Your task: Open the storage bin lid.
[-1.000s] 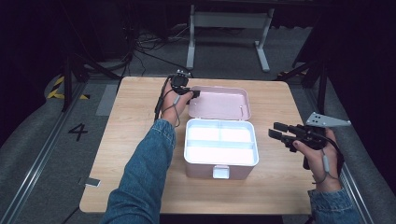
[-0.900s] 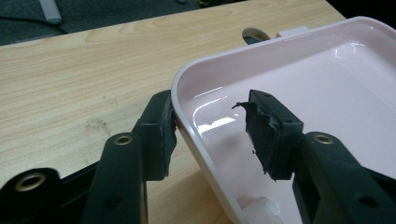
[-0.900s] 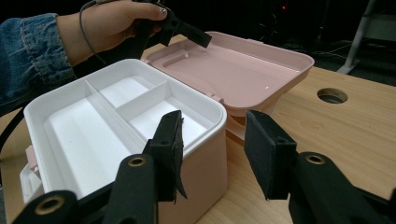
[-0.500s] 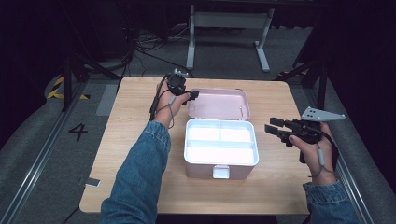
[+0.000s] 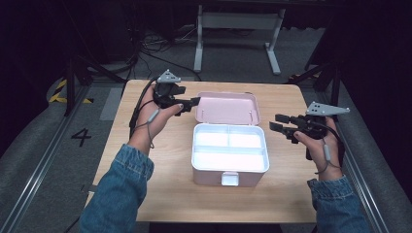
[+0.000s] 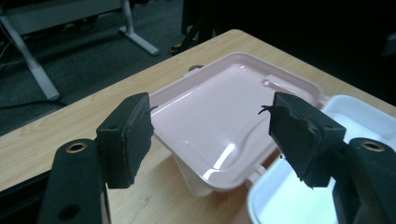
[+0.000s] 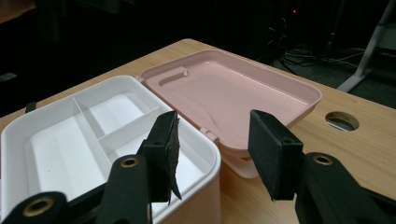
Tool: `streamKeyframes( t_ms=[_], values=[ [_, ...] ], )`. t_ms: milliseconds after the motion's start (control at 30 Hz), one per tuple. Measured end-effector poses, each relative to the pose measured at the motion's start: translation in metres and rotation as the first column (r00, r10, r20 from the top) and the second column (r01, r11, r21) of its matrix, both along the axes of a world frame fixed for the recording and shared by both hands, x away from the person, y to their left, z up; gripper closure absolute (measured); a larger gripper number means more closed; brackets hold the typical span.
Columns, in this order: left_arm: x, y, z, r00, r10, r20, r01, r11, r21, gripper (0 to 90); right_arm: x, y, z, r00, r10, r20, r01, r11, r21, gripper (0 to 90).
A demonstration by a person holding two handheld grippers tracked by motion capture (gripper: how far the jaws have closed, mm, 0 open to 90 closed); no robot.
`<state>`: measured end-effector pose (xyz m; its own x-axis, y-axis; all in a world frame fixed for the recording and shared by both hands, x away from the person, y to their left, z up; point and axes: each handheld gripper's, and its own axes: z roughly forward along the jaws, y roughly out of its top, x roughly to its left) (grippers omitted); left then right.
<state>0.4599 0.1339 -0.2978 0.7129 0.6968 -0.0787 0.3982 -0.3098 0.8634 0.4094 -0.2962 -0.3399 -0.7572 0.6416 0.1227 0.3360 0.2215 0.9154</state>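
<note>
A pink box (image 5: 230, 171) stands open mid-table with a white divided tray (image 5: 229, 145) inside; the tray's compartments look bare. Its pink lid (image 5: 227, 108) lies flat behind it, hinged to the box. My left gripper (image 5: 191, 103) hovers at the lid's left edge, open, with the lid (image 6: 219, 123) seen between its jaws and nothing held. My right gripper (image 5: 279, 123) floats just right of the box, open and empty, facing the tray (image 7: 88, 135) and the lid (image 7: 233, 95).
The wooden table (image 5: 165, 165) has a round cable hole (image 7: 342, 120) near the lid's far side. Beyond the far edge stands a white metal frame (image 5: 238, 29) on the dark floor. A floor rail and a painted "4" (image 5: 81, 137) lie left of the table.
My right gripper has moved left and up toward the box's right side. My left gripper has shifted slightly by the lid's left edge. The box stays open and still.
</note>
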Motion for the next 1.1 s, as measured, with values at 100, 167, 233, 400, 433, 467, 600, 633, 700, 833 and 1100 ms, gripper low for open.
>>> streamKeyframes(
  t_ms=[100, 167, 233, 400, 433, 467, 600, 633, 700, 833, 1100],
  values=[
    [-0.016, 0.008, 0.003, 0.9998, -0.021, 0.006, 0.021, 0.9997, -0.011, 30.2, -0.001, -0.003, 0.000, 1.0000, -0.005, -0.004, 0.005, 1.000, -0.002, 53.1],
    [-0.026, 0.013, 0.003, 0.9995, -0.031, 0.010, 0.031, 0.9995, -0.002, 30.1, -0.002, -0.006, 0.000, 0.9999, -0.009, -0.010, 0.009, 1.000, -0.002, 52.6],
    [-0.035, 0.019, 0.002, 0.9994, -0.032, 0.012, 0.032, 0.9995, 0.003, 30.1, -0.003, -0.010, 0.000, 0.9998, -0.017, -0.014, 0.017, 1.000, -0.006, 52.1],
    [-0.053, 0.034, -0.002, 0.9991, -0.039, 0.017, 0.040, 0.9981, -0.047, 30.1, -0.006, -0.018, -0.002, 0.9991, -0.031, -0.030, 0.031, 0.999, -0.019, 51.3],
    [-0.056, 0.036, -0.003, 0.9991, -0.037, 0.023, 0.038, 0.9980, -0.051, 30.1, -0.006, -0.019, -0.002, 0.9988, -0.040, -0.030, 0.039, 0.999, -0.016, 51.3],
    [-0.060, 0.039, -0.005, 0.9992, -0.036, 0.019, 0.037, 0.9979, -0.054, 30.1, -0.007, -0.021, -0.003, 0.9985, -0.046, -0.028, 0.046, 0.999, -0.019, 51.5],
    [-0.076, 0.050, -0.013, 0.9995, -0.022, 0.023, 0.023, 0.9989, -0.041, 29.9, -0.011, -0.025, -0.004, 0.9980, -0.058, -0.024, 0.058, 0.998, -0.019, 51.6],
    [-0.079, 0.052, -0.015, 0.9995, -0.017, 0.026, 0.018, 0.9992, -0.036, 29.9, -0.012, -0.026, -0.004, 0.9979, -0.061, -0.025, 0.060, 0.998, -0.019, 51.6],
    [-0.084, 0.057, -0.019, 0.9997, -0.002, 0.024, 0.002, 0.9995, -0.031, 29.9, -0.014, -0.028, -0.005, 0.9972, -0.069, -0.030, 0.068, 0.997, -0.024, 51.5],
    [-0.090, 0.064, -0.028, 0.9991, 0.034, 0.024, -0.034, 0.9994, 0.005, 29.9, -0.017, -0.030, -0.007, 0.9965, -0.075, -0.038, 0.074, 0.997, -0.029, 51.4],
    [-0.090, 0.063, -0.045, 0.9997, 0.016, -0.019, -0.014, 0.9952, 0.097, 29.5, -0.022, -0.039, -0.010, 0.9936, -0.101, -0.051, 0.099, 0.994, -0.039, 51.4]
  ],
)
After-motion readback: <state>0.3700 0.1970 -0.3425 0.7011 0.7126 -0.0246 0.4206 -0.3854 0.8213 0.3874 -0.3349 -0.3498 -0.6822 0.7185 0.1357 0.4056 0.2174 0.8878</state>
